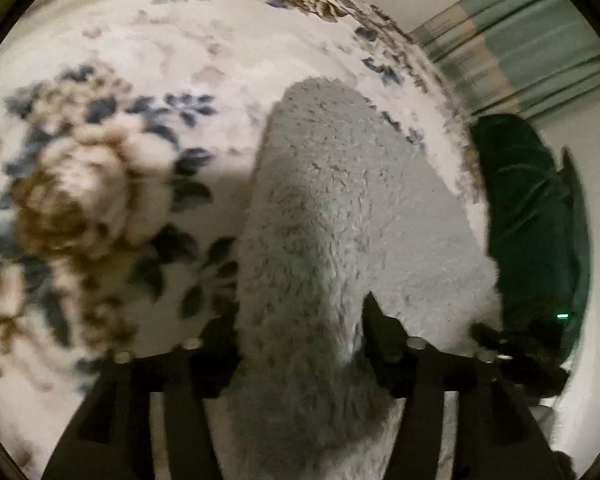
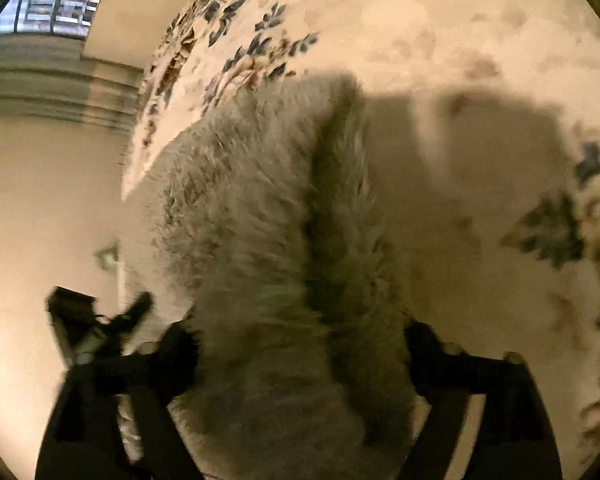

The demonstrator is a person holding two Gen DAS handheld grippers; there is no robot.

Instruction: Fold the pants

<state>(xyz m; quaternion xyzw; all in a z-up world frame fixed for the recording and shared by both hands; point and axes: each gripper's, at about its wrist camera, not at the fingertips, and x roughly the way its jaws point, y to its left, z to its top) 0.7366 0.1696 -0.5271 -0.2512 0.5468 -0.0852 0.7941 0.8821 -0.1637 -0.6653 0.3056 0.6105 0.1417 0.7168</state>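
The pants (image 1: 340,216) are pale grey and fluffy. They lie on a white bedspread with blue and brown flowers (image 1: 100,184) and rise toward the camera. My left gripper (image 1: 300,344) is shut on a bunch of the pants fabric, which fills the gap between its black fingers (image 1: 384,336). In the right wrist view the same fleece (image 2: 252,216) hangs in a fold, and my right gripper (image 2: 300,344) is shut on it between its black fingers (image 2: 424,344). The other gripper shows at the left edge (image 2: 100,328).
A dark green cushion (image 1: 532,216) lies off the bed's right edge, with striped green curtains (image 1: 512,40) behind. A pale floor (image 2: 40,200) and a window (image 2: 56,4) show left of the bed in the right wrist view. The bedspread (image 2: 480,60) stretches away.
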